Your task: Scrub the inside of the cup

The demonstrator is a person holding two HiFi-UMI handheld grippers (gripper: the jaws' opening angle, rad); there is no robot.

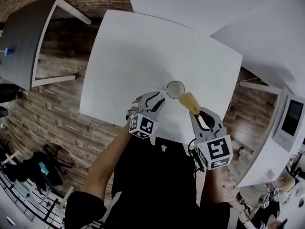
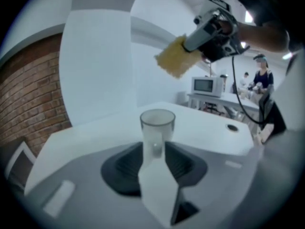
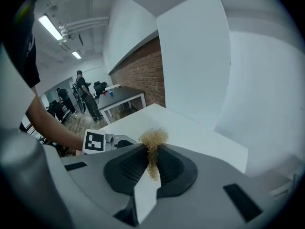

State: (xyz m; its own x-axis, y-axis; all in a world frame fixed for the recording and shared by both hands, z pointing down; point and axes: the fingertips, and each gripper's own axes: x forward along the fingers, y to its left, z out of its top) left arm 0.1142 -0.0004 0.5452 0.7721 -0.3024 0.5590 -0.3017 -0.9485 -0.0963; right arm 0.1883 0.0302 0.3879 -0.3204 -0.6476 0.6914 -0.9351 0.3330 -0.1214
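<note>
White table: scrubbing not yet begun

Cup is standing upright, untouched. Left gripper is hovering just beside the cup, jaws wide apart and empty. Right gripper is pinching a sponge above the cup, outside it; seemingly all scrubbing is remaining.

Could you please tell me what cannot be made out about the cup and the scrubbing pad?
Base of the cup: left gripper view, blurred and hidden behind the left gripper's body.
Inside of the cup: head view, too small to judge clean or dirty.
The cup itself: outside the right gripper view.
The scrubbing pad: right gripper view, mostly hidden between the right gripper's fingers.
</note>
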